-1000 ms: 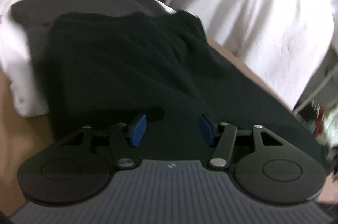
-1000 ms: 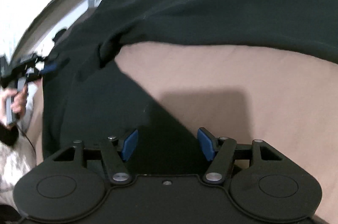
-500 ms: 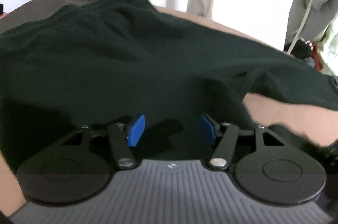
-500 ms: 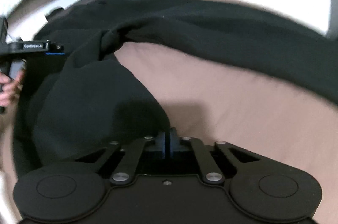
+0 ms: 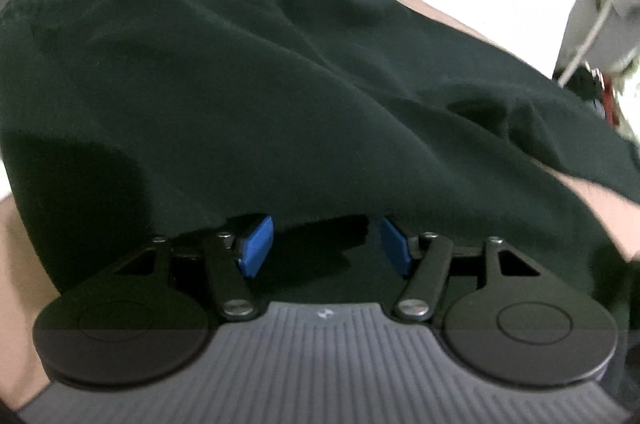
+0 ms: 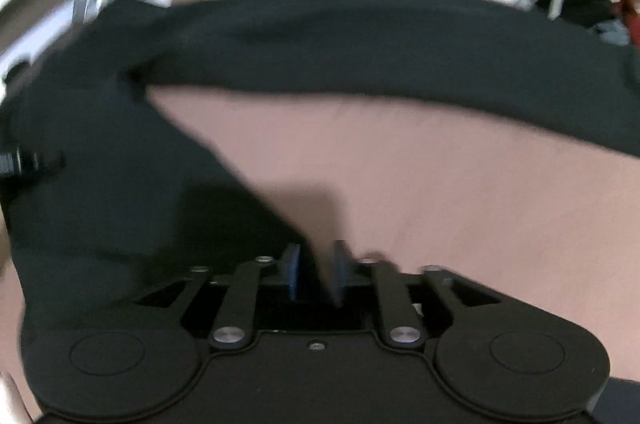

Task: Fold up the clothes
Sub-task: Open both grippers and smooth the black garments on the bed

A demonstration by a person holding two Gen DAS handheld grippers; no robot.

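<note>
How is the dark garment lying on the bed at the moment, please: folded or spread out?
Spread out, not folded: the dark garment stretches across the pink sheet, rumpled.

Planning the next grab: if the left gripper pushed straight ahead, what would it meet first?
Likely the black garment: its hem already drapes over the open left gripper.

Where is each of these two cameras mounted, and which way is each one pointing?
Left wrist view: sits on the left tongs, looking forward over their open blue pads at the dark garment; a bare forearm shows at right.
Right wrist view: sits on the right tongs, pads slightly apart, facing the garment's edge and the pinkish-brown sheet; the picture is blurred, and the other tool shows at far left.
Shared: the same dark garment, the sheet, and pale cloth hanging behind.
</note>
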